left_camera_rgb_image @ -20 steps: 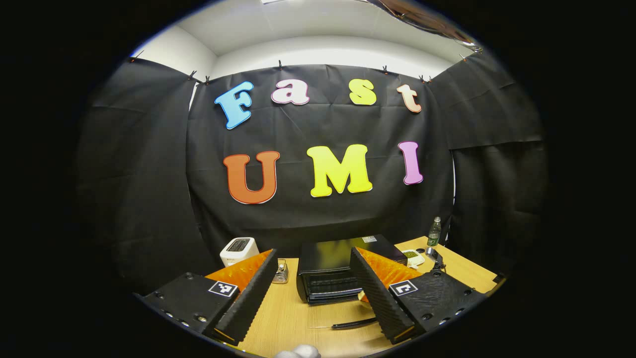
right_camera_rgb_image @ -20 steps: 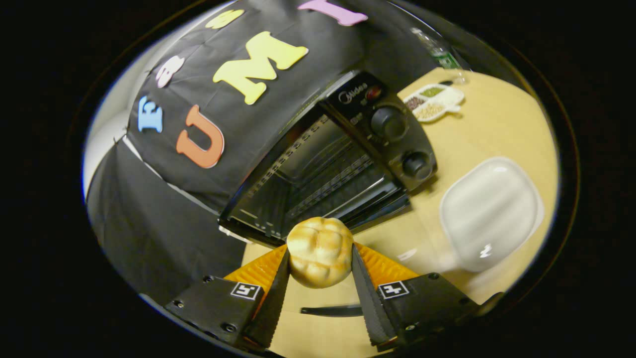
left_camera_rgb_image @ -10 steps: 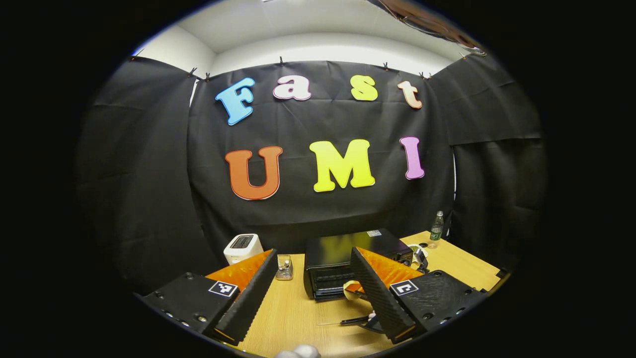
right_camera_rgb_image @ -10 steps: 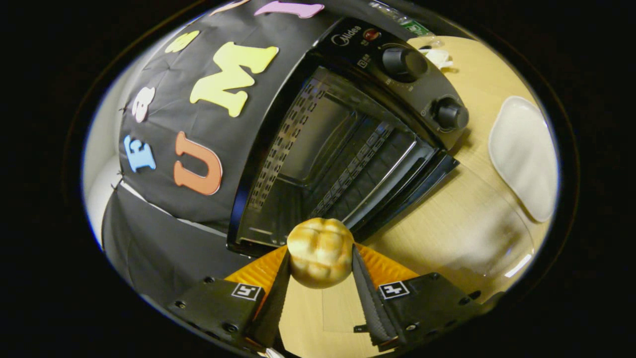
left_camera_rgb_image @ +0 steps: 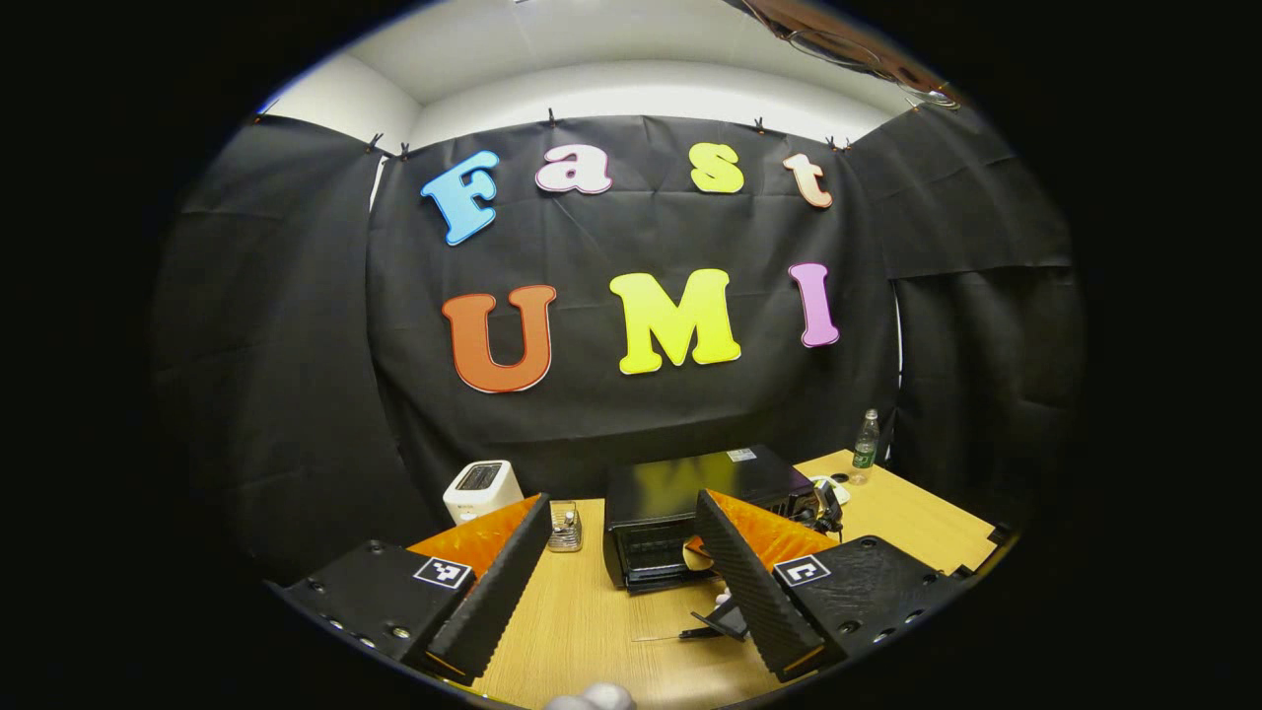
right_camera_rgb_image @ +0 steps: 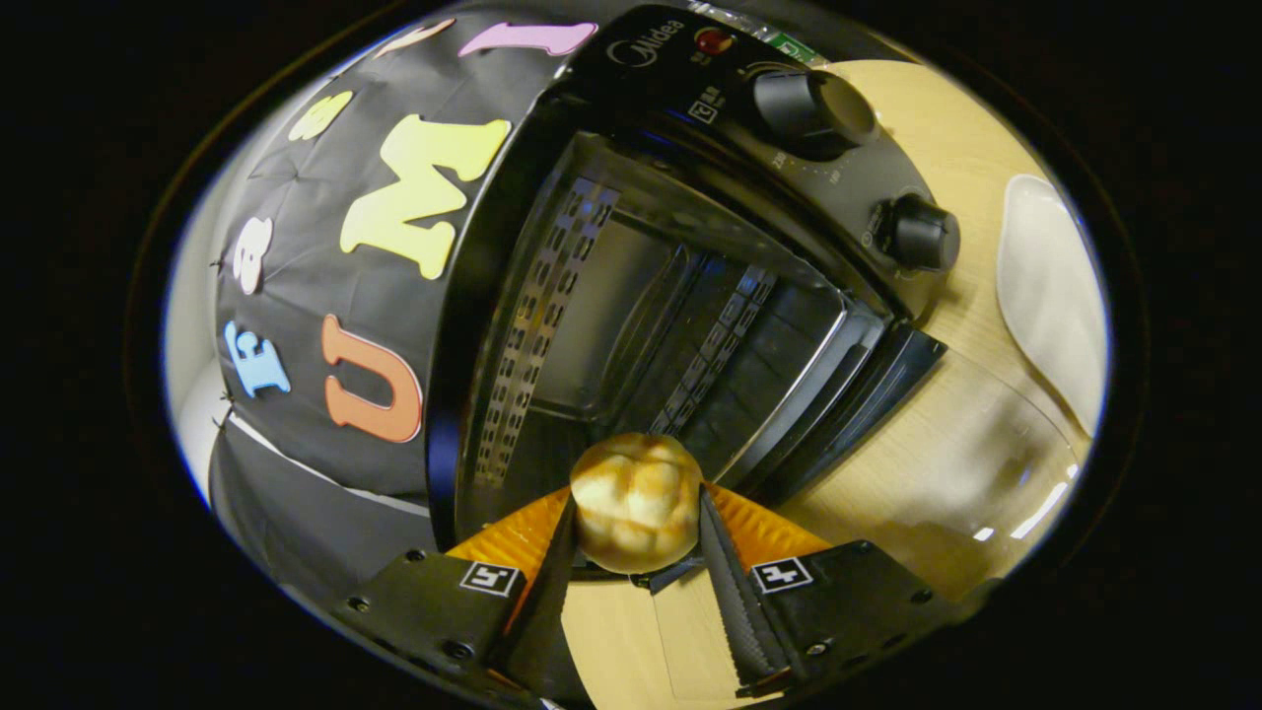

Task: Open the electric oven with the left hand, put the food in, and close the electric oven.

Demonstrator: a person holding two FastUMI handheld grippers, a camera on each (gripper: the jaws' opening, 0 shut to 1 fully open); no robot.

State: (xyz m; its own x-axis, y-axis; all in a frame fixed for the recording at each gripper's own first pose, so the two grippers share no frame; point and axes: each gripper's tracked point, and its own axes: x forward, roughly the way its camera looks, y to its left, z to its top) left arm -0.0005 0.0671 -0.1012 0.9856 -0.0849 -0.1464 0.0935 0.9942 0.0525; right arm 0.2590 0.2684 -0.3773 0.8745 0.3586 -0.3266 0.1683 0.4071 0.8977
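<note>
closer now than half a second back, the electric oven (right_camera_rgb_image: 651,325) stands open just ahead of the right tongs (right_camera_rgb_image: 636,532), its cavity right past the bread roll (right_camera_rgb_image: 636,503) clamped between them. well back over the bench (left_camera_rgb_image: 582,621), the left tongs (left_camera_rgb_image: 616,582) sit apart, holding nothing.

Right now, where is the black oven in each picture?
Left gripper view: the oven sits low in the middle, far off on the table, partly behind the left claw.
Right gripper view: the oven looms close, door open, behind the bun.
Shared landmark: the table.
</note>
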